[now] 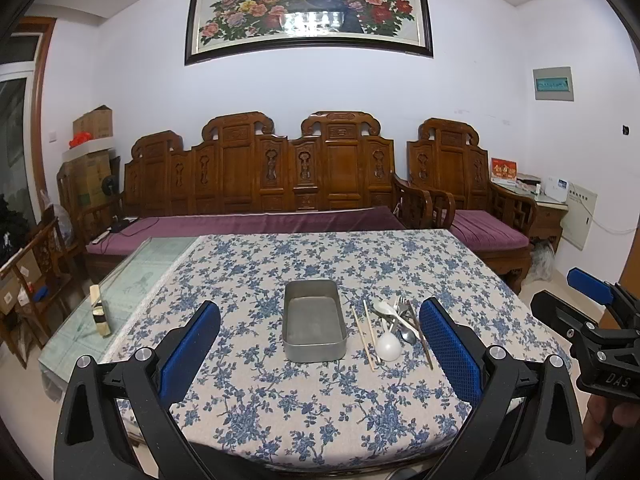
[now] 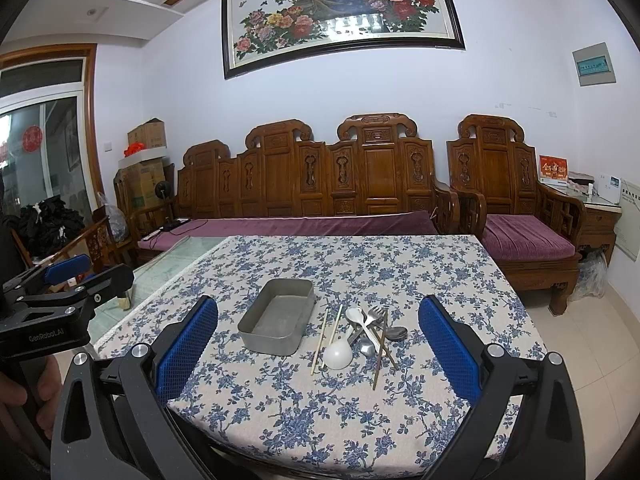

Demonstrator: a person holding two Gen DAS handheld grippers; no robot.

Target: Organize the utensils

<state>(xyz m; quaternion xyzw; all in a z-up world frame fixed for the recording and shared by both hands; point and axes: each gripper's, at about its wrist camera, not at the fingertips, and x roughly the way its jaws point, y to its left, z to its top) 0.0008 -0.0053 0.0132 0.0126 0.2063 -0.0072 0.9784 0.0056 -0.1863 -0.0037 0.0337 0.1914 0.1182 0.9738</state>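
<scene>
Both grippers, left (image 1: 320, 344) and right (image 2: 318, 340), fingers wide apart and empty; risk: tangled utensil pile (image 2: 366, 334) at three o'clock of rectangular grey metal tin (image 2: 276, 326) may scatter when picked.

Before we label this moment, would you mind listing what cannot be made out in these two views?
- Utensil pile: in both views the metal pieces overlap under the white spoon, so their exact count is unclear.
- Metal tin: its near wall hides the near inner floor.
- Right gripper in the left wrist view: cut off by the frame edge.
- Left gripper in the right wrist view: likewise partly cut off.
</scene>
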